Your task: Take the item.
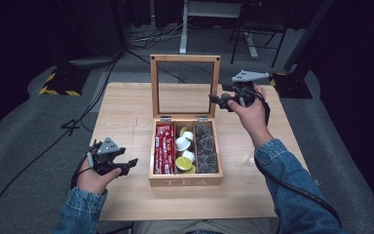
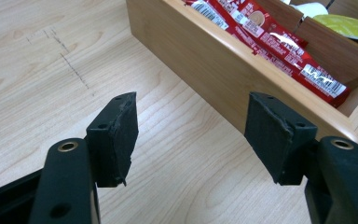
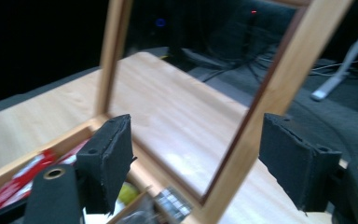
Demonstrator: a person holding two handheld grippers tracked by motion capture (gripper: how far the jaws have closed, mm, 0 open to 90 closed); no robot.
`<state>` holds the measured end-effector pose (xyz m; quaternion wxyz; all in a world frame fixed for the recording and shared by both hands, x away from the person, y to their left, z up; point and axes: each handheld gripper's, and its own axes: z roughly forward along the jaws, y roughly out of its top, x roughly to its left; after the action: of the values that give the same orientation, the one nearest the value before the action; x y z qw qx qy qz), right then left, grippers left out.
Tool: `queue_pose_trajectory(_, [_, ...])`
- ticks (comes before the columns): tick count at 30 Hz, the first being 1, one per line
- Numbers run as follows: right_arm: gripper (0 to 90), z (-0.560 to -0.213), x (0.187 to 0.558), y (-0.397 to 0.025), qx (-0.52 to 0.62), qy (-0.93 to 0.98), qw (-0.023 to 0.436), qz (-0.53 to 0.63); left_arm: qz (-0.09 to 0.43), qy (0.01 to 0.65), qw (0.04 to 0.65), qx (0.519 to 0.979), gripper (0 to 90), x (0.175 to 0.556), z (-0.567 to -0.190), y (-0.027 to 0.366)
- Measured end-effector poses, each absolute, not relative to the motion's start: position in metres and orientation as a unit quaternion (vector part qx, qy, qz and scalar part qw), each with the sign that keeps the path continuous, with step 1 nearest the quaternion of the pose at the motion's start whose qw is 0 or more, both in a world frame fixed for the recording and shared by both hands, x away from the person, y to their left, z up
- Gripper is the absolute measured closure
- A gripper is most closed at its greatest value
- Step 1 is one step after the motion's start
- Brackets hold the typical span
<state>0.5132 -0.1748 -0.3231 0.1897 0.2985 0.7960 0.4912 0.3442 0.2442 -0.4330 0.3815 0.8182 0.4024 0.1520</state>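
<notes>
While the wooden tea box point(image 1: 185, 181) sits mid-desk point(image 1: 126, 105) with its glazed lid point(image 1: 184, 59) standing upright, the right claw point(image 1: 220, 102) hangs spread about the lid's right frame rail, gripping nothing; the left claw point(image 1: 128, 165) waits spread beside the box. Judged light, rigid, hinged; pane likely fragile, so grip the wooden rail, not the pane
</notes>
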Motion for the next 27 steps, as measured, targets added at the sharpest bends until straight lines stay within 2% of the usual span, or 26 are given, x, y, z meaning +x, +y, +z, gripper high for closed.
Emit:
queue_pose_trajectory(9, [35.4, -0.334, 0.484, -0.175, 0.290, 0.812, 0.125, 0.491, 0.136, 0.422, 0.347, 0.827, 31.6, 0.345, -0.449, 0.246])
queue_pose_trajectory(18, [40.6, -0.364, 0.478, -0.164, 0.279, 0.852, 0.112, 0.429, 0.117, 0.445, 0.333, 0.823, 30.9, 0.345, -0.467, 0.250])
queue_pose_trajectory(27, [39.7, -0.387, 0.470, -0.154, 0.263, 0.877, 0.091, 0.392, 0.104, 0.449, 0.314, 0.830, 31.3, 0.347, -0.480, 0.247])
